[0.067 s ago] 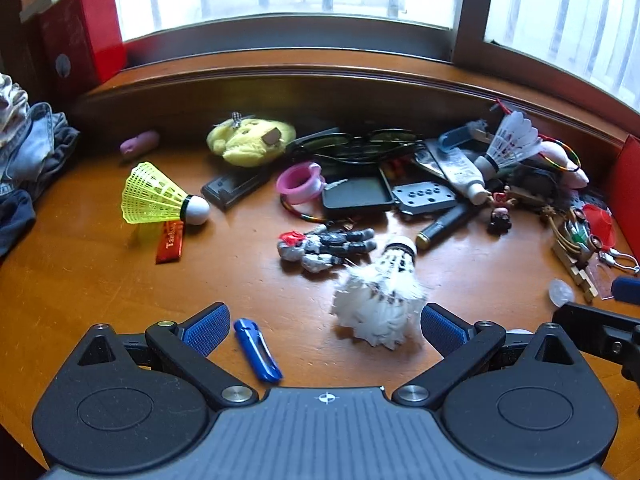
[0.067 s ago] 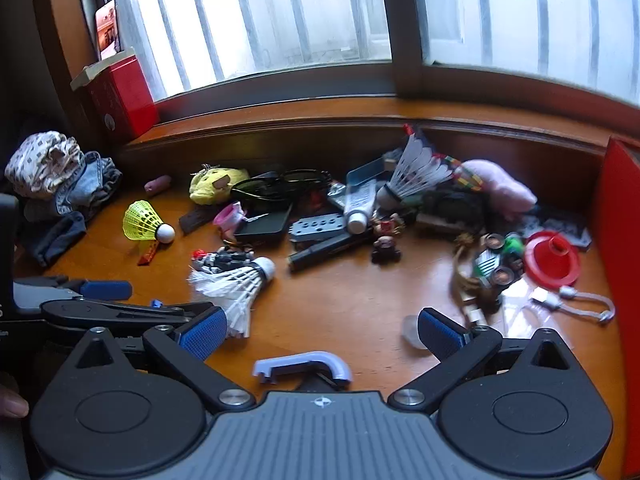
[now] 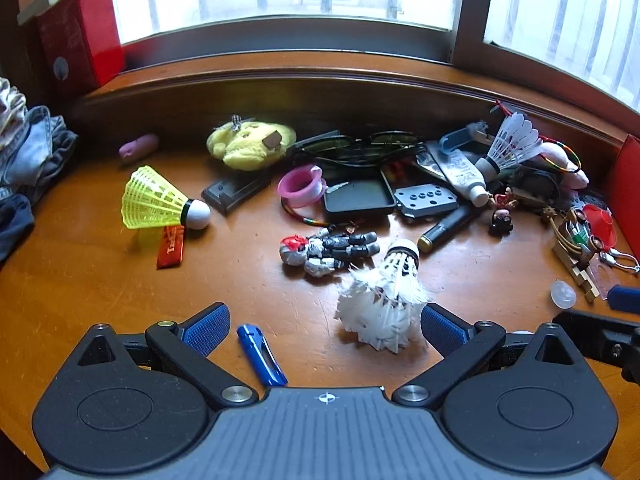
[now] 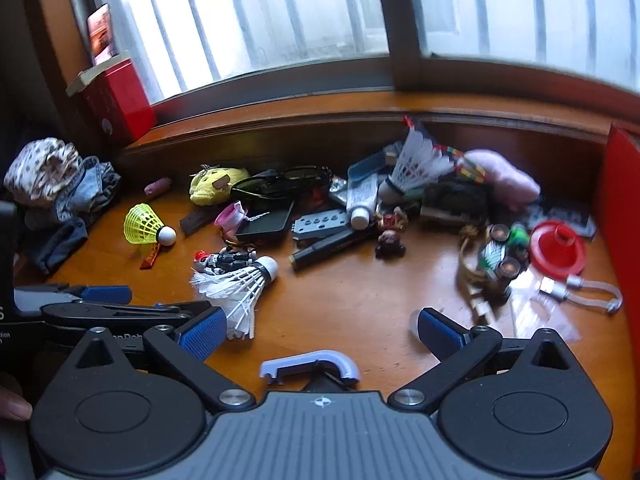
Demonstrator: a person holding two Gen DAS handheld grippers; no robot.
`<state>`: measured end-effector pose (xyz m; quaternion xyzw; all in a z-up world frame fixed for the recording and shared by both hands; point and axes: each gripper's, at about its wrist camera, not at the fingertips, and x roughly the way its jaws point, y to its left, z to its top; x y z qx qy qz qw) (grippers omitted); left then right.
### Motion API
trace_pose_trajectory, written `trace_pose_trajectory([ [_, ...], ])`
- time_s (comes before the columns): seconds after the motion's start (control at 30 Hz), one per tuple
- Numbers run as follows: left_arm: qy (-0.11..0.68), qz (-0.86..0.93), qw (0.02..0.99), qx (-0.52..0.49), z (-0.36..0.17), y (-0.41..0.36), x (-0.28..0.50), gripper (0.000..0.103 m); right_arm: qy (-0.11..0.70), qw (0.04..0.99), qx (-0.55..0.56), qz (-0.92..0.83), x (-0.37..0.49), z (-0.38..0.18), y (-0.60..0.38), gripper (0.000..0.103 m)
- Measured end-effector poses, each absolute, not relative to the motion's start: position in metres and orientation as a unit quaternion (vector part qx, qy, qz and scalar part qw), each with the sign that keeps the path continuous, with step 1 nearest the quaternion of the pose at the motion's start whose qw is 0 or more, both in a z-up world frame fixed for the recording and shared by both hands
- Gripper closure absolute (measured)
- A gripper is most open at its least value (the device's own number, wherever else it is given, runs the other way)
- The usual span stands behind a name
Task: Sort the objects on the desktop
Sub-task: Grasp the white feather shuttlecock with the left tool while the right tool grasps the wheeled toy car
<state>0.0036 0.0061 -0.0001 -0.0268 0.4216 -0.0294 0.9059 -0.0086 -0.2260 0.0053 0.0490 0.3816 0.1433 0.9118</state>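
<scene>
My left gripper (image 3: 325, 325) is open, low over the wooden desk (image 3: 100, 280). A frayed white shuttlecock (image 3: 382, 304) lies between its fingers, close to the right pad (image 3: 439, 327). A blue clip (image 3: 261, 354) rests by the left pad. A yellow shuttlecock (image 3: 158, 200) lies far left and a toy figure (image 3: 328, 249) sits ahead. My right gripper (image 4: 320, 332) is also open with nothing between its fingers. A pale purple clip (image 4: 310, 366) lies just in front of its body. The white shuttlecock (image 4: 240, 282) is to its left, beside the left gripper (image 4: 120, 308).
A heap of small items fills the back: yellow plush (image 3: 250, 145), pink ring (image 3: 301, 185), glasses (image 3: 360, 146), black case (image 3: 358, 197), tube (image 3: 460, 172), another white shuttlecock (image 3: 510, 146). Red box (image 3: 82, 36) and clothes (image 3: 28, 148) stand left. A red disc (image 4: 558, 249) and cable (image 4: 580, 288) lie right.
The right wrist view has shifted and blurred slightly, showing a small motion of that gripper. The left gripper and the objects hold their places.
</scene>
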Motion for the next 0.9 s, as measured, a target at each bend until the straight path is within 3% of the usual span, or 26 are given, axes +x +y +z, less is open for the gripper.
trace_pose_trajectory([
  [0.33,0.407,-0.058,0.911,0.028,-0.005,-0.007,0.012,0.001,0.413,0.885,0.126,0.176,-0.015,-0.014,-0.227,0.003],
  [0.5,0.405,-0.09,0.91,0.026,-0.008,-0.01,0.019,0.001,0.44,0.87,0.158,0.157,-0.009,-0.017,-0.232,0.009],
  [0.9,0.389,-0.132,0.91,0.045,-0.018,-0.025,0.031,0.003,0.405,0.908,0.088,0.064,0.006,-0.017,-0.259,0.01],
])
